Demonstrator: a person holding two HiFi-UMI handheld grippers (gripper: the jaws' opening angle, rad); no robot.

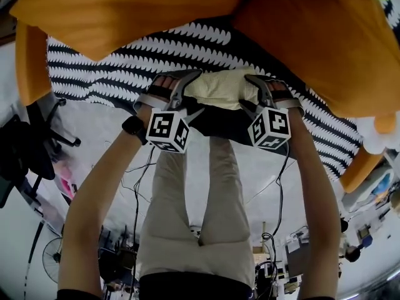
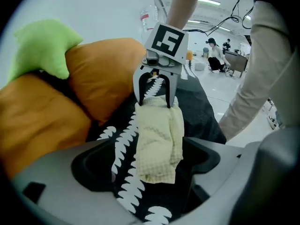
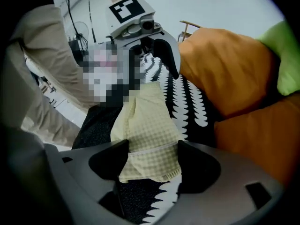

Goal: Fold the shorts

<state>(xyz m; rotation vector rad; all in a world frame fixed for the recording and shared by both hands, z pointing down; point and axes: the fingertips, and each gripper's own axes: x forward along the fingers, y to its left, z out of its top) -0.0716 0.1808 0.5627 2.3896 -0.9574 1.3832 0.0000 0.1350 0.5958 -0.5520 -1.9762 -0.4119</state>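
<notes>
The pale yellow shorts [image 1: 222,87] lie folded into a small flat bundle on a black cover with white leaf rows [image 1: 119,67]. My left gripper [image 1: 199,92] straddles one end and my right gripper [image 1: 245,91] the other, facing each other. In the left gripper view the shorts [image 2: 159,139] lie loose between my left gripper's [image 2: 154,159] wide jaws, which are open. In the right gripper view the waistband end of the shorts [image 3: 147,139] lies flat across the gap of my right gripper [image 3: 152,149]. It is unbunched, and the jaws are open.
Big orange cushions [image 1: 125,11] [image 1: 325,36] crowd the far side of the cover, with a green cushion [image 2: 42,50] on top. My legs in beige trousers [image 1: 200,217] stand against the near edge. Cables [image 1: 137,186] and a fan [image 1: 47,258] are on the floor.
</notes>
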